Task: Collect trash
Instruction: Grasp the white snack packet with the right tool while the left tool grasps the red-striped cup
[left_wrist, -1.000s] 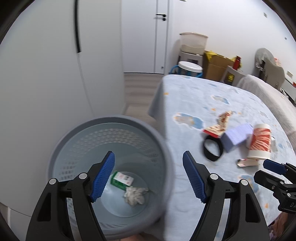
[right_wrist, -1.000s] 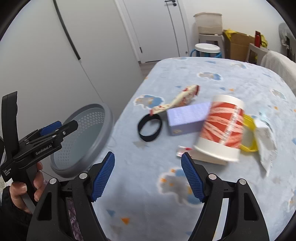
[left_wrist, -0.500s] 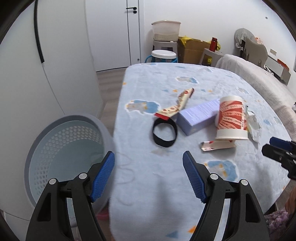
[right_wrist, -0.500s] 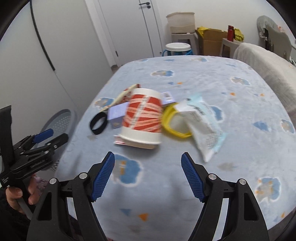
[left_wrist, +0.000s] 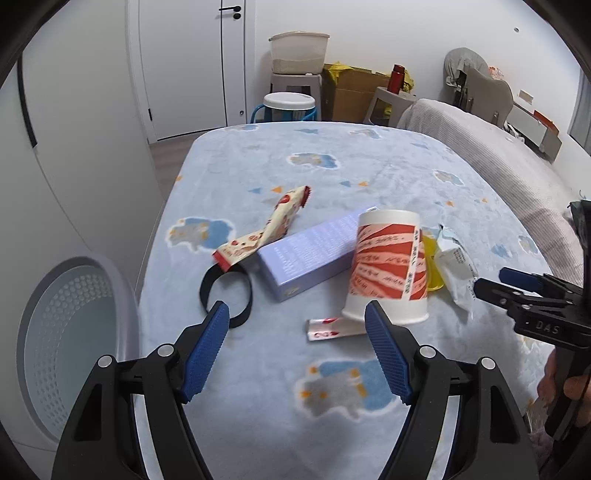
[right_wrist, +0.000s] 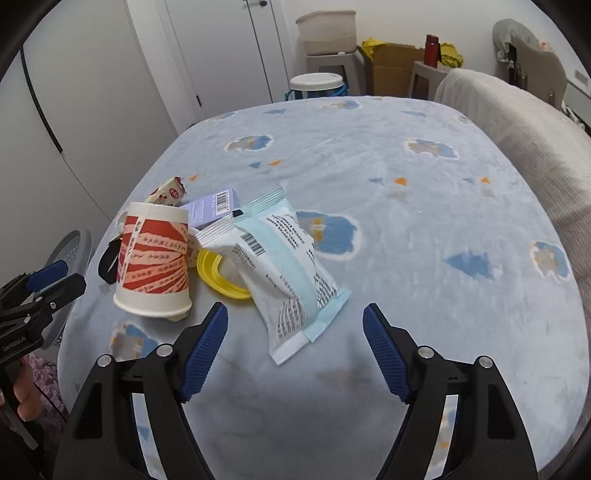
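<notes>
Upside-down paper cup stands on the bed; both claws spread, empty, the right opening.

Trash cluster sits left-centre on the blanket: upside-down cup, purple box, white-blue packet, yellow ring, black band, wrappers touching or overlapping. Right and far blanket bare, free passage. Near strip in front of packet clear. Bin off left edge, white wardrobe close behind it.
</notes>
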